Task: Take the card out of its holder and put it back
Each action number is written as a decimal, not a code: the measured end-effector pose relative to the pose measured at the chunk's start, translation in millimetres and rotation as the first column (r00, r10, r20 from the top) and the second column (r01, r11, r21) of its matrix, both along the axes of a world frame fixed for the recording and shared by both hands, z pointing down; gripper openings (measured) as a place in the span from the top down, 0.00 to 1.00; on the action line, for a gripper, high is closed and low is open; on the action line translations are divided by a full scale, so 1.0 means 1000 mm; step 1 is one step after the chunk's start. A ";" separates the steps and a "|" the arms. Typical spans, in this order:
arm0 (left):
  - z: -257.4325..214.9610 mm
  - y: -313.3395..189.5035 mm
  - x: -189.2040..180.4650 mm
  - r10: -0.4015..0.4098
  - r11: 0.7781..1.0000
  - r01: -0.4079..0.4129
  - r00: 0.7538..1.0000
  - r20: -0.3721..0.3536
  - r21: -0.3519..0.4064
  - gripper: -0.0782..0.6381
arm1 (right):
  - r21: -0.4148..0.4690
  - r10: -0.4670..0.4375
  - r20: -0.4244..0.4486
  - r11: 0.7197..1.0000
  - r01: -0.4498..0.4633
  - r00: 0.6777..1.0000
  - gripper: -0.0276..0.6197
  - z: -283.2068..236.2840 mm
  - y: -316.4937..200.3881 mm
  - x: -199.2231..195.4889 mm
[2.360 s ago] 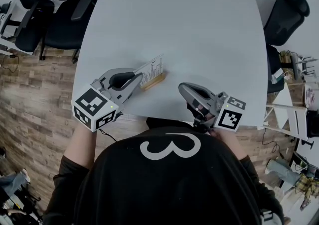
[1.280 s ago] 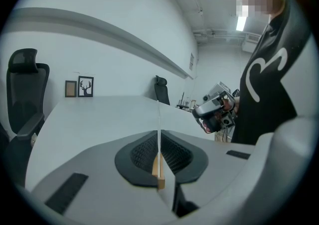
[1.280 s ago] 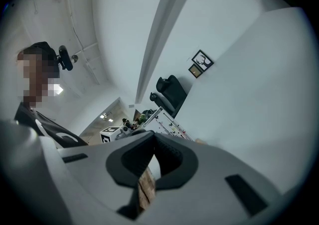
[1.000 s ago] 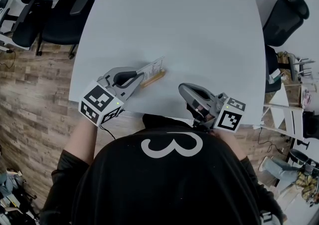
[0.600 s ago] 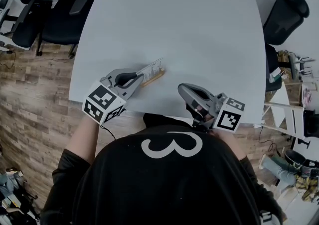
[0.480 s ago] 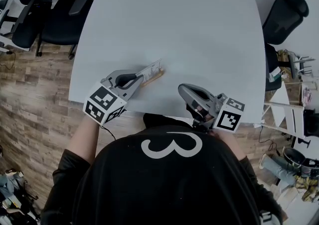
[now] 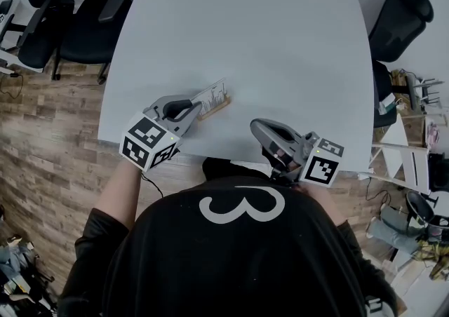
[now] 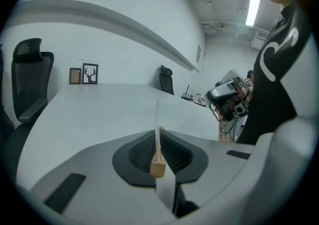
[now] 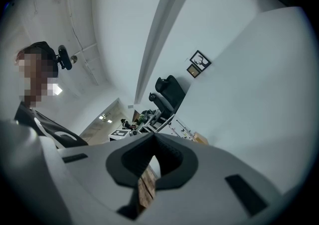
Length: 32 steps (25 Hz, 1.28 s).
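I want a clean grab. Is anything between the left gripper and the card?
Nothing visible. The card already stands edge-on between the left gripper's jaws, which look closed on it, seated in its wooden holder.

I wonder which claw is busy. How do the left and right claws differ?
The left claw is shut on the card in its wooden holder; the right claw is shut on nothing. The left claw is at the card; the right claw is apart from it. Both are grey.
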<state>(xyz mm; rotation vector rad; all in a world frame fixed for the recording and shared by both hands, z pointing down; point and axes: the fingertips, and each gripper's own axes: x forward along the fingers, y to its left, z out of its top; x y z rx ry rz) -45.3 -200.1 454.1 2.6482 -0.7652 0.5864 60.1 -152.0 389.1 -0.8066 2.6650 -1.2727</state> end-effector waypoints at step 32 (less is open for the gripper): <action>-0.131 0.124 -0.011 -0.118 0.993 0.103 0.923 -0.365 -0.061 0.77 | 0.170 -0.027 0.053 0.985 0.017 0.998 0.94 -0.053 0.095 -0.017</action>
